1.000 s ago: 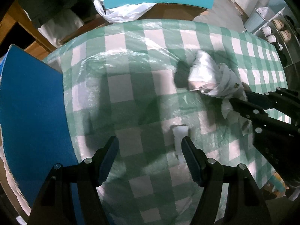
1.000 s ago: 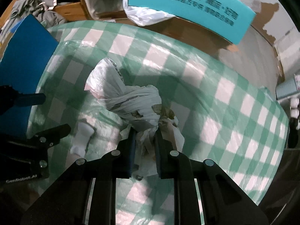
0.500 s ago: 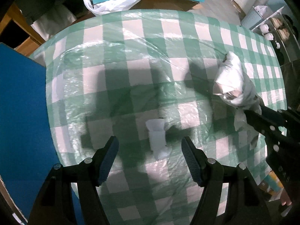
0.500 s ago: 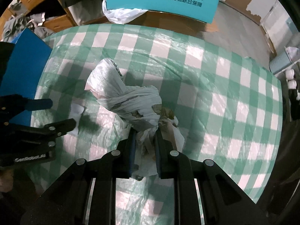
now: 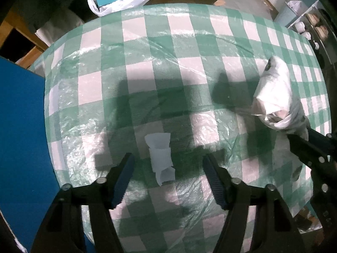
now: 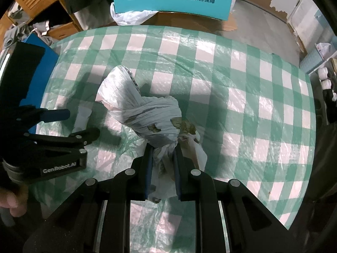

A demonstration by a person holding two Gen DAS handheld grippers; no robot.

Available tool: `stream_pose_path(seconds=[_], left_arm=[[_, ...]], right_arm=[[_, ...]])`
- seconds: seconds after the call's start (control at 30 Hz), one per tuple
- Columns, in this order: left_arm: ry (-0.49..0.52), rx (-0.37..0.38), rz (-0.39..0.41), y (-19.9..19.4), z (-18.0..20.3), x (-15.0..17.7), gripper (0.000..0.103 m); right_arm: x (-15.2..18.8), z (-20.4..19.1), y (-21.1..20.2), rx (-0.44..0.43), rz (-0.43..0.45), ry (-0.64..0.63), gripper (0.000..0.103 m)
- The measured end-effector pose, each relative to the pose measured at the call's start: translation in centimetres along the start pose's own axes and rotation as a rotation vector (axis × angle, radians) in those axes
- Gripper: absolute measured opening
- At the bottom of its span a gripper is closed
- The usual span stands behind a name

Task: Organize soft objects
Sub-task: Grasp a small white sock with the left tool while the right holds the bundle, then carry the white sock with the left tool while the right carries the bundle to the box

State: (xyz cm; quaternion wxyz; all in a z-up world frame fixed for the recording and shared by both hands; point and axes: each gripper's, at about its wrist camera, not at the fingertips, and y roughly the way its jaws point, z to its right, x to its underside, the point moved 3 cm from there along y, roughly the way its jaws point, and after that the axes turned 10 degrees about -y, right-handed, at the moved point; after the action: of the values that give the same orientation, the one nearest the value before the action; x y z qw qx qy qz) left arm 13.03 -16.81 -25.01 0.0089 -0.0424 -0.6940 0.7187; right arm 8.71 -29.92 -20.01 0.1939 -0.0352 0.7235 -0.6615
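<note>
Under the left wrist cam: left claw [image 5: 167, 168] points down at the checked surface [image 5: 179, 48], jaws closing, a small white tissue wad [image 5: 161, 158] between them, pads not touching it.

Right wrist cam: right claw [image 6: 162, 168] clamped on the knotted neck of a white plastic bag [image 6: 139, 109]; bag bulges past the fingertips above the cloth.
</note>
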Motion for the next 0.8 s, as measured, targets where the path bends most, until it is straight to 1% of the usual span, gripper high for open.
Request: stream_pose_path(seconds=[0.07, 0.17, 0.23, 0.3, 0.4, 0.47, 0.5, 0.6, 0.8], left_arm=[[-0.006, 0.000, -0.010, 0.4, 0.2, 0.1, 0.056], [-0.004, 0.004, 0.002, 0.7, 0.5, 0.6, 0.054], [-0.001, 0.005, 0.008, 0.7, 0.8, 1.1, 0.046], [0.003, 0.009, 0.009, 0.7, 0.8, 1.1, 0.033], [0.005, 0.011, 0.010, 0.3, 0.2, 1.1, 0.023], [0.005, 0.017, 0.013, 0.3, 0.0, 1.1, 0.018], [0.007, 0.024, 0.016, 0.2, 0.0, 1.1, 0.016], [0.017, 0.036, 0.025, -0.1, -0.1, 1.2, 0.016], [0.052, 0.024, 0.063, -1.3, 0.1, 1.5, 0.015]], right_arm=[[-0.1, -0.1, 0.0, -0.001, 0.003, 0.000, 0.016], [-0.2, -0.2, -0.1, -0.004, 0.009, -0.002, 0.016], [-0.2, -0.3, -0.2, -0.003, 0.011, -0.006, 0.016], [-0.1, -0.3, -0.2, 0.000, 0.011, -0.009, 0.016], [-0.1, -0.4, -0.2, 0.000, 0.012, -0.010, 0.016], [-0.1, -0.4, -0.3, 0.002, 0.012, -0.013, 0.016], [-0.2, -0.5, -0.4, 0.001, 0.013, -0.015, 0.016], [-0.3, -0.9, -0.7, 0.001, 0.019, -0.021, 0.016], [-0.4, -1.4, -1.4, 0.007, 0.033, -0.027, 0.016]])
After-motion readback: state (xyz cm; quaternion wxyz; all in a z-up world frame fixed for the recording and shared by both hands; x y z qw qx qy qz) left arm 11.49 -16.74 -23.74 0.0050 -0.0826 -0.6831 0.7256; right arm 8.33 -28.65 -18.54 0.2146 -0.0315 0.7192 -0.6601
